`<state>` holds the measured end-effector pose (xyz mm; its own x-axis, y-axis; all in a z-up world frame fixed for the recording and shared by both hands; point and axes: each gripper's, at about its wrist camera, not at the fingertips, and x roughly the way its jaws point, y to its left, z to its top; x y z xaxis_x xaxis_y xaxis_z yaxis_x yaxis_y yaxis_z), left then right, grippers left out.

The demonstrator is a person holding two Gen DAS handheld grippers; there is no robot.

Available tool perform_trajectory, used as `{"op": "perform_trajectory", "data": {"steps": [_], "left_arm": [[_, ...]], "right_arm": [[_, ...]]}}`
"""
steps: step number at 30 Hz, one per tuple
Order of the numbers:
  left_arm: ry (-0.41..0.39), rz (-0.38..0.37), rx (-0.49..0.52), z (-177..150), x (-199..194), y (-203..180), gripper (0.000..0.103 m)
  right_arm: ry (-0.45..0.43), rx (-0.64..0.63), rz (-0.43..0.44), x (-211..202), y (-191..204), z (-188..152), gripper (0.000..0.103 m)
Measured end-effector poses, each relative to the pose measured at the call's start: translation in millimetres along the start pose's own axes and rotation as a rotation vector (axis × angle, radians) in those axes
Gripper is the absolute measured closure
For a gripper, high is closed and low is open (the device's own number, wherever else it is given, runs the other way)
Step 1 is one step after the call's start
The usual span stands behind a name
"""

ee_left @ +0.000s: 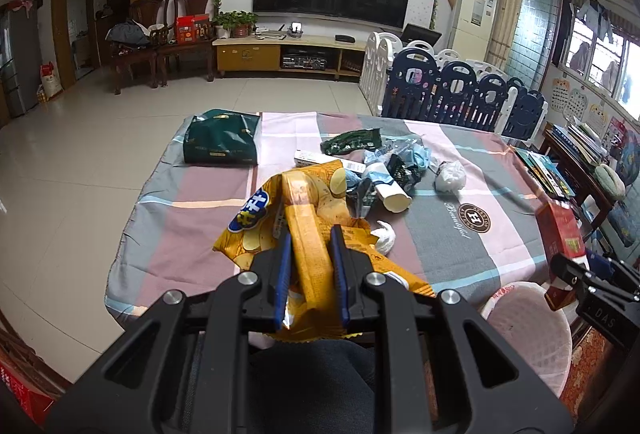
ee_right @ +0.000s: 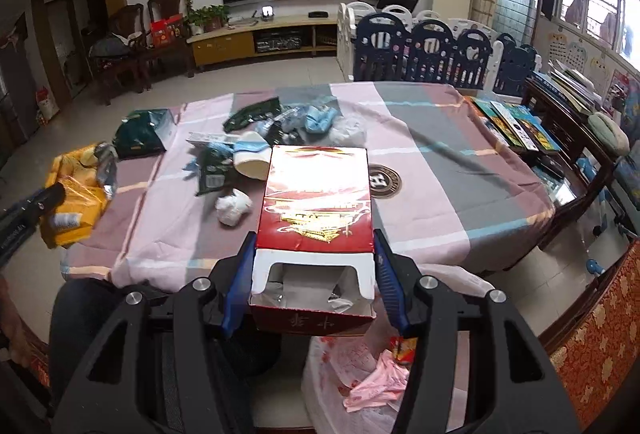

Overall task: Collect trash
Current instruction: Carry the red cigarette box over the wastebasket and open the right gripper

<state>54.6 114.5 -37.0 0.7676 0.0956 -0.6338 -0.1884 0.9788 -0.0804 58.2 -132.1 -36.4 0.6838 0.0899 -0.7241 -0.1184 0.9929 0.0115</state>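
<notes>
My left gripper (ee_left: 311, 234) is shut on a yellow chip bag (ee_left: 308, 202), held crumpled above the near edge of the table. The same bag (ee_right: 76, 190) shows at the far left of the right wrist view. My right gripper (ee_right: 314, 238) is shut on a red carton (ee_right: 316, 190) with its open end facing the camera, held over a bin lined with a pink bag (ee_right: 360, 378). That carton (ee_left: 560, 234) and bin (ee_left: 528, 330) also appear at the right in the left wrist view. A paper cup (ee_left: 394, 196), a white tissue (ee_left: 384, 234) and a green wrapper (ee_left: 352, 140) lie on the table.
A striped cloth (ee_right: 440, 174) covers the table. A dark green bag (ee_left: 222, 140) lies at its far left. A blue and white playpen fence (ee_left: 460, 90) stands behind the table. A dark side table with books (ee_right: 516, 126) is at the right.
</notes>
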Motion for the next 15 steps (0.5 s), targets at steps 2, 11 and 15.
{"op": "perform_trajectory", "data": {"steps": [2,11,15], "left_arm": [[0.007,-0.013,0.012,-2.3,0.1,-7.0,0.083],[0.074,-0.143,0.084,-16.1,2.4,-55.7,0.083],[0.123,-0.220,0.140,-27.5,8.0,-85.0,0.083]], "right_arm": [[0.046,0.019,-0.049,8.5,-17.7,-14.0,0.048],[0.311,0.172,-0.169,58.3,-92.3,-91.8,0.048],[0.478,0.189,-0.111,83.7,-100.8,-118.3,0.040]]}}
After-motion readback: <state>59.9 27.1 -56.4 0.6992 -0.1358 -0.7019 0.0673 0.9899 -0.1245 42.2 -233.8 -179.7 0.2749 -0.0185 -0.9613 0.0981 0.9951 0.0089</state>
